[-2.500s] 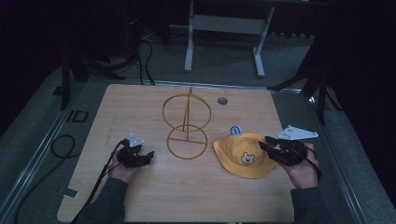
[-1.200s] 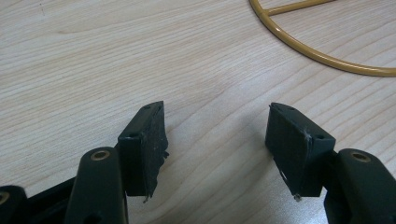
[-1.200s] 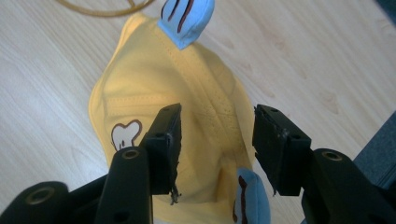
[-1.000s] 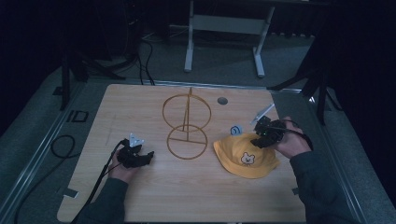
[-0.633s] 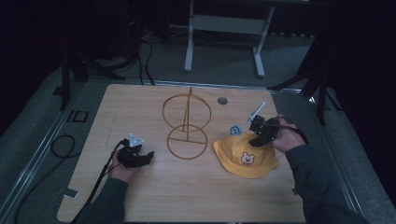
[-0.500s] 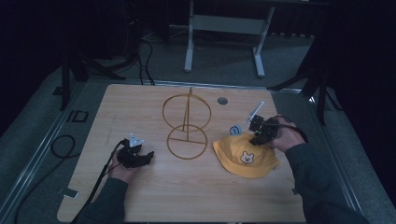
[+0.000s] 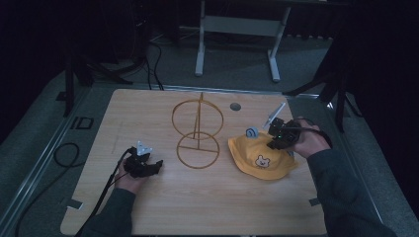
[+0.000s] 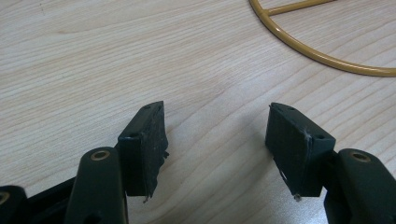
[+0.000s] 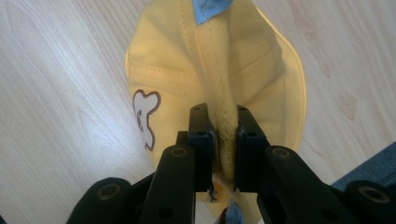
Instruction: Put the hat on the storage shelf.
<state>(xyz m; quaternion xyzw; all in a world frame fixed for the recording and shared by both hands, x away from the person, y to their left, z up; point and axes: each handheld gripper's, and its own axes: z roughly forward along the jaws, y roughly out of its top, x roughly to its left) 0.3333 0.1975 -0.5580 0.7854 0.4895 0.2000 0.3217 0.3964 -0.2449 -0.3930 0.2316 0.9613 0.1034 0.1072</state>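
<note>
One tool point(image 9: 223, 135) pinches hat point(image 9: 243, 74).

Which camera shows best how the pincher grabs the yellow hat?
The right gripper view: the right gripper has just closed, its jaws pinching a ridge of the yellow hat. The high view shows the whole hat on the table, but the grip is tiny there. The left gripper view shows table and yellow wire.

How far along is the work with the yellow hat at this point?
Done: the right tongs have just closed on a fold of the yellow hat. In hand: the pinched hat, lying on the table. Left: likely hanging it on the wire stand. The left tongs are open.
</note>
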